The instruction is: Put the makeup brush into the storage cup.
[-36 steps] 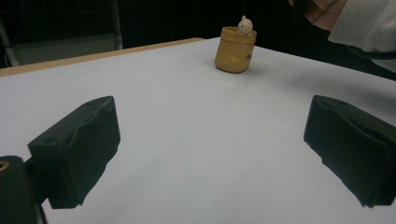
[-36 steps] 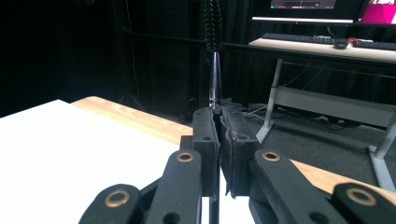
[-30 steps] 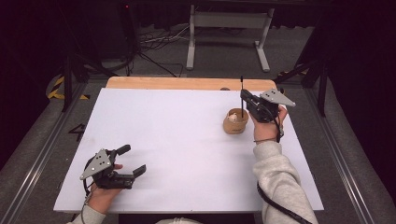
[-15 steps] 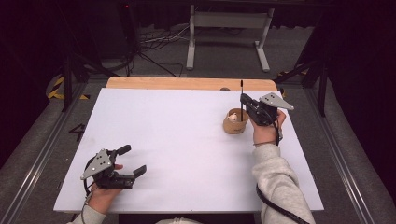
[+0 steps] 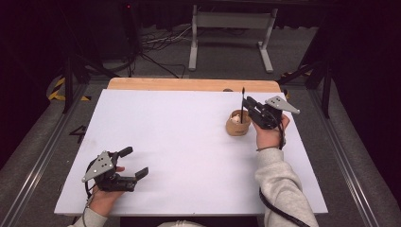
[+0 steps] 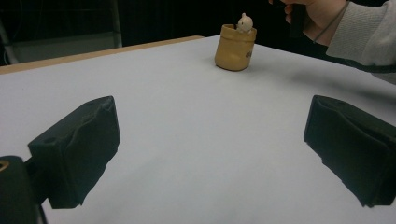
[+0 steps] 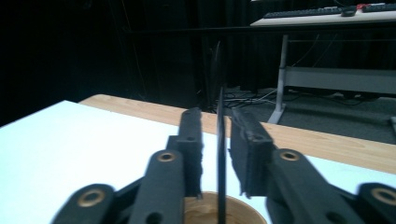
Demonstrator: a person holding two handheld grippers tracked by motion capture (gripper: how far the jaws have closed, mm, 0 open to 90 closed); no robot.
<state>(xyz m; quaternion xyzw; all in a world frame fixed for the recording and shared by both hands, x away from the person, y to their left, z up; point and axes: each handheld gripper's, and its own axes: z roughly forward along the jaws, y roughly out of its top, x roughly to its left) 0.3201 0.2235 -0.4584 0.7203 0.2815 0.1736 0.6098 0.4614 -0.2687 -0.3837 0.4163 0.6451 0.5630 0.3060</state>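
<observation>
Forearms come in from the bottom of the high view, each hand holding a black two-jaw gripper. The left gripper (image 5: 133, 163) rests low on the near left of the white sheet-covered table (image 5: 179, 142), its jaws spread wide with nothing between them — the left gripper view shows only bare white surface between the two pads. The right hand (image 5: 269, 135), in a grey sleeve (image 5: 281, 189), is raised at the far right, and the right gripper (image 5: 247, 105) hangs just above a small round tan wooden cup (image 5: 237, 124). Between its jaws stands a thin black upright stick (image 7: 220, 140), the lower end down inside the cup; the jaws sit close on either side, though slim gaps show, so whether they truly clamp it cannot be told. A small pale figure (image 6: 244, 22) peeks over the cup's rim. A light wooden strip (image 5: 189, 84) edges the table's far side — beyond lie grey floor, cables and a pale metal stand (image 5: 231, 33) against a dark room
</observation>
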